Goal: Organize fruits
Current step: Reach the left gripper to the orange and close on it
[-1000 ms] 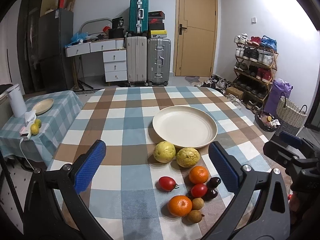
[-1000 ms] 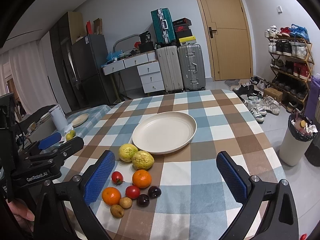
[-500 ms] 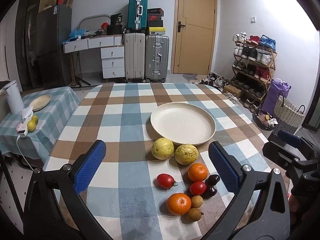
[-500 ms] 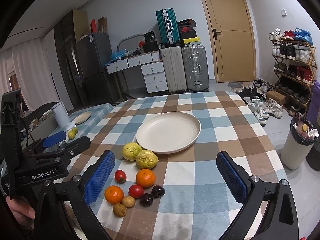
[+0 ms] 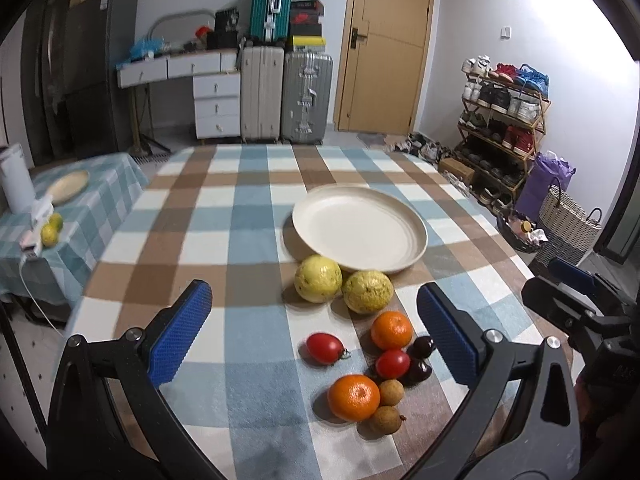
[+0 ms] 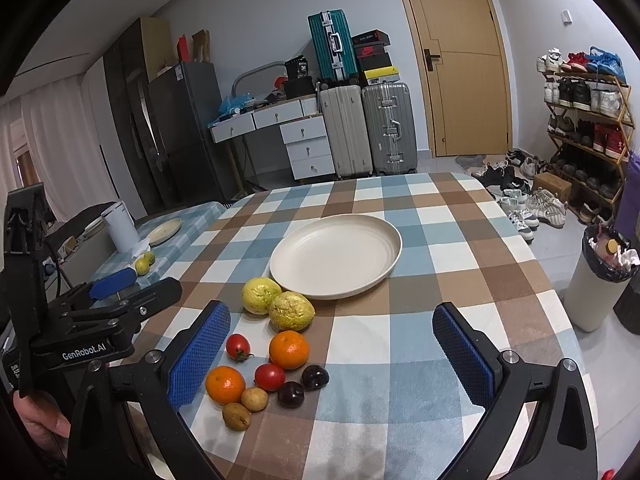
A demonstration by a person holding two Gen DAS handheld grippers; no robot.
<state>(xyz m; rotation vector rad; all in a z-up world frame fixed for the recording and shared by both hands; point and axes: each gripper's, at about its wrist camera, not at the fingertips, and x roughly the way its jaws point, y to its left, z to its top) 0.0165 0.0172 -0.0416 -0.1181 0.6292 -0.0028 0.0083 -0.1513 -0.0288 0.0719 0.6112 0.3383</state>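
A cream plate lies empty on the checked table. In front of it sit two yellow-green guavas, two oranges, two red tomatoes, dark plums and brown longans. My left gripper is open and empty, above the table in front of the fruit. My right gripper is open and empty, with the fruit near its left finger.
A side table at the left holds a small plate, a white kettle and two green fruits. A shoe rack, baskets and a bin stand at the right. Suitcases and drawers line the far wall.
Both grippers have drifted slightly, so the fruit and plate sit a little higher in the views. Both stay open and empty. No fruit has moved.
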